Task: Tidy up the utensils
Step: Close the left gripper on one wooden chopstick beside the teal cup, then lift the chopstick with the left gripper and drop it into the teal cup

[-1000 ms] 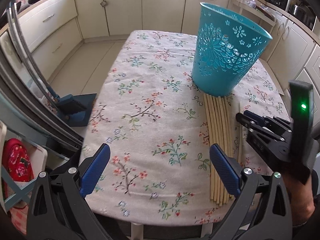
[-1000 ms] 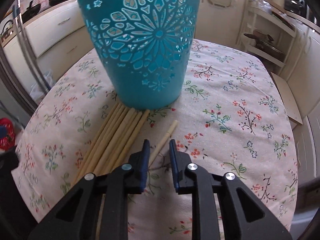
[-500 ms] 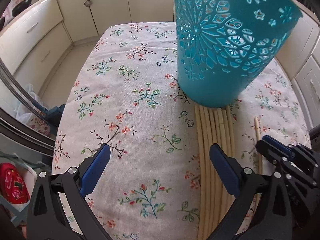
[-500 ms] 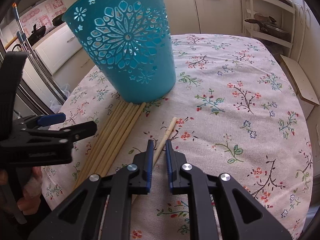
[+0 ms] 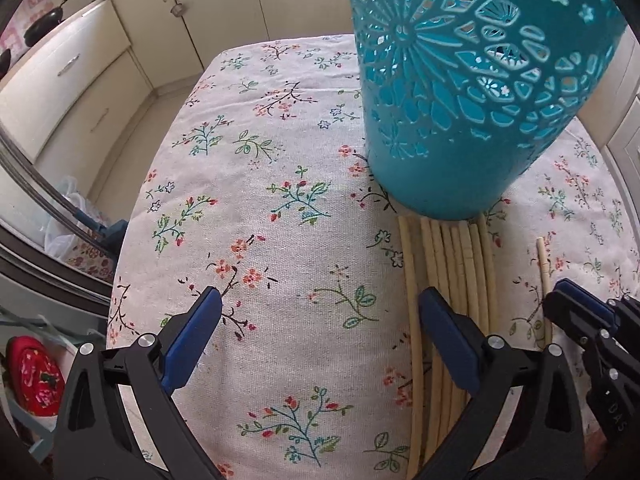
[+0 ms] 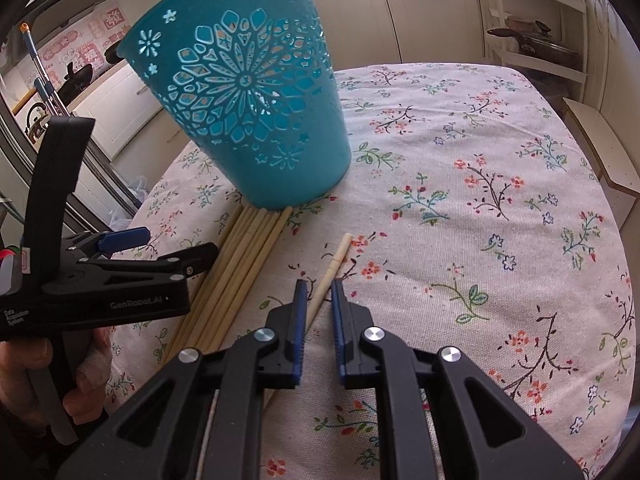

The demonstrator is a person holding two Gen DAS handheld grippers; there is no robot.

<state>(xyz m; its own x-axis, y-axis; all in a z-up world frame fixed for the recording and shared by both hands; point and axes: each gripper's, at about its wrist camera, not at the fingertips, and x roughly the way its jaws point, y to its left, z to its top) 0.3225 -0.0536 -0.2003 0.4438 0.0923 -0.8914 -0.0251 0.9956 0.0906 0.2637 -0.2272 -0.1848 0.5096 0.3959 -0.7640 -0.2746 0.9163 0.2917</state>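
A teal cut-out bucket (image 5: 472, 92) stands on the floral tablecloth; it also shows in the right wrist view (image 6: 248, 108). A bundle of pale chopsticks (image 5: 452, 272) lies in front of it, also in the right wrist view (image 6: 240, 264). One single chopstick (image 6: 330, 268) lies apart to the right, also in the left wrist view (image 5: 543, 272). My right gripper (image 6: 319, 286) straddles the single chopstick with a narrow gap, pads not touching it. My left gripper (image 5: 320, 304) is wide open and empty, low over the cloth left of the bundle.
The floral tablecloth (image 6: 480, 208) covers the whole table. Cream kitchen cabinets (image 5: 80, 80) stand behind and to the left. A shelf rack (image 6: 536, 40) is at the far right. The table edge drops off at the left (image 5: 120, 264).
My left gripper has moved forward toward the bucket and bundle. My right gripper has slid forward along the single chopstick, its jaws slightly wider around it.
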